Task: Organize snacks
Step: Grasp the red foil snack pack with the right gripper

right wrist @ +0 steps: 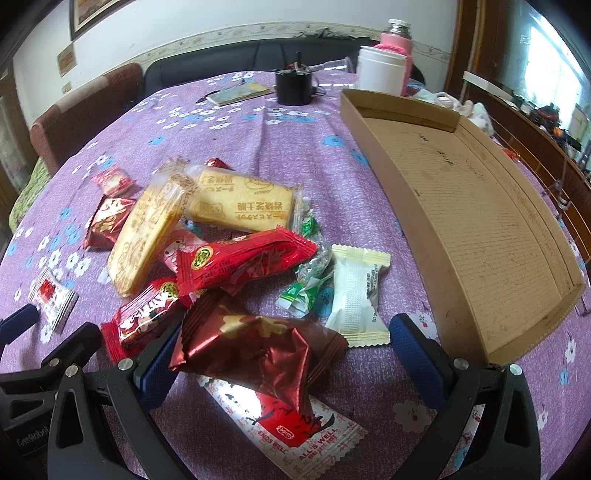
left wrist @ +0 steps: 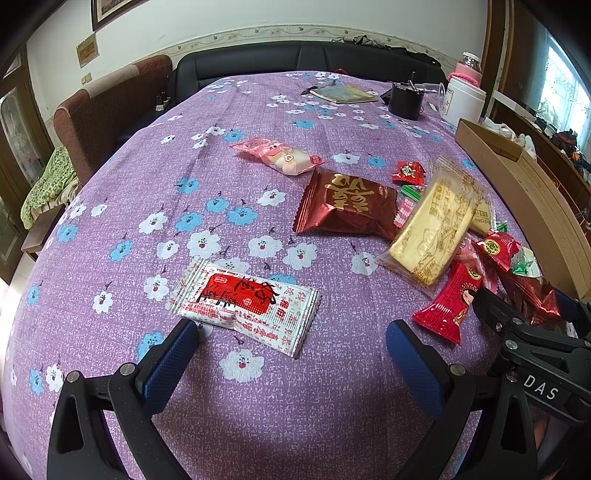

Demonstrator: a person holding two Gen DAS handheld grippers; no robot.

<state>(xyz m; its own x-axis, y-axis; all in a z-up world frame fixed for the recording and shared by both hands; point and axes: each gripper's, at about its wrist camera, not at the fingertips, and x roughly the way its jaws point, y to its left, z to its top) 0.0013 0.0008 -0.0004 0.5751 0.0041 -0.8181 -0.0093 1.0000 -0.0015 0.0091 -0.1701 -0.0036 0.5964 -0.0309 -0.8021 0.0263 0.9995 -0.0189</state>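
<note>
Place: a home, most likely a living or dining room.
Table: a purple flowered tablecloth (left wrist: 258, 155) covers it, with wrapped snacks (right wrist: 236, 254) strewn on the near side.
Seating: a black leather sofa (left wrist: 295, 55) along the far wall; a brown upholstered chair (left wrist: 107, 107) at the far left.
Walls: a framed picture (left wrist: 107, 9), a patterned border strip.
Right side: wooden furniture, a bright window, blurred at the edge.
Far clutter: a white canister (right wrist: 380, 74) and a pink-sleeved bottle (right wrist: 397, 37).

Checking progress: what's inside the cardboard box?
The cardboard box shows only bare floor with faint pencil marks; no snacks. Its near wall hides the strip of floor just behind it.
</note>
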